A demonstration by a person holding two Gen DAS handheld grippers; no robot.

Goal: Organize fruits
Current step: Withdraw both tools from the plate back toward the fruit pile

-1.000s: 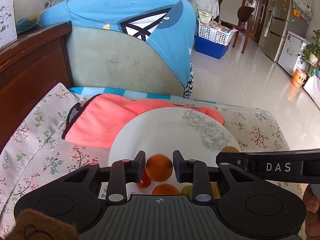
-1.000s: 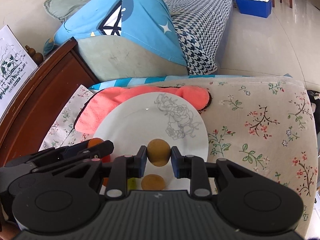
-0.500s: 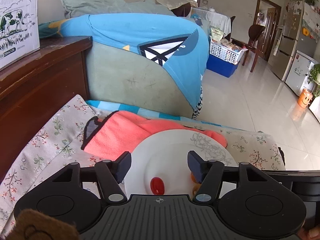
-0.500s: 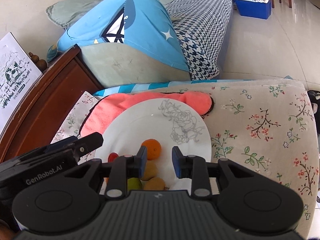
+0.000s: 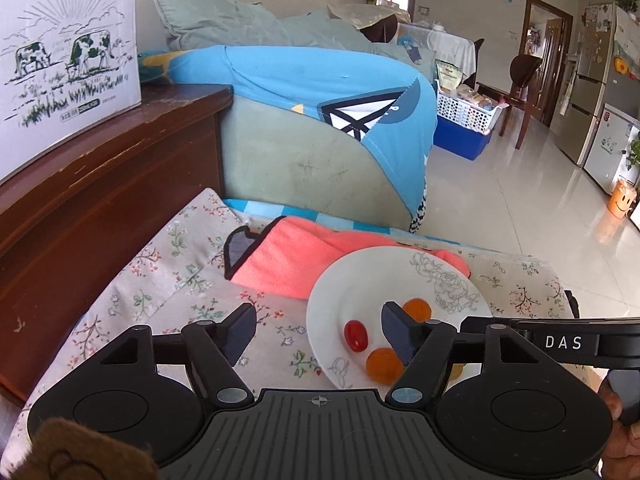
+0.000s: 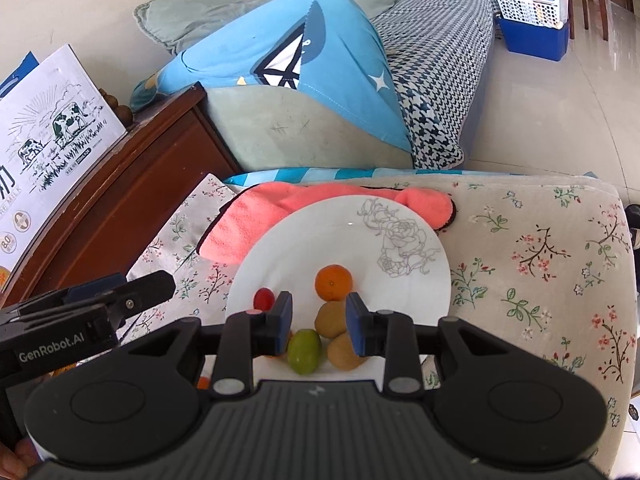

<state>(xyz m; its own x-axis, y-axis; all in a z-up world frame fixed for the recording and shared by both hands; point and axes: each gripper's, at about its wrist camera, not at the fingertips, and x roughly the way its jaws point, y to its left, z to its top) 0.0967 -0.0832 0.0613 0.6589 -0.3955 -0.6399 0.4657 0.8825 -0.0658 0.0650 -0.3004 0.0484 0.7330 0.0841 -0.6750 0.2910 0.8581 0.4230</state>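
A white plate [image 6: 320, 236] with a grey rose print lies on the flowered cloth. On it sit an orange [image 6: 333, 282], a red cherry tomato [image 6: 264, 298], a green fruit [image 6: 304, 351] and two brown kiwis [image 6: 330, 319]. My right gripper [image 6: 319, 322] is open and empty just above the kiwis. In the left wrist view the plate [image 5: 352, 284] holds the tomato [image 5: 356, 334] and two oranges [image 5: 384, 365]. My left gripper [image 5: 318, 330] is wide open and empty, raised over the plate's left edge.
A pink towel [image 6: 272, 212] lies under the plate's far side. A dark wooden cabinet [image 5: 80, 184] with a milk carton box [image 5: 60, 64] stands on the left. A sofa with a blue cover [image 5: 320, 92] is behind. Tiled floor [image 5: 520, 216] lies to the right.
Both grippers opened and let go of their fruit, an orange from the left and a kiwi from the right, onto the plate. Both have since pulled up and back.
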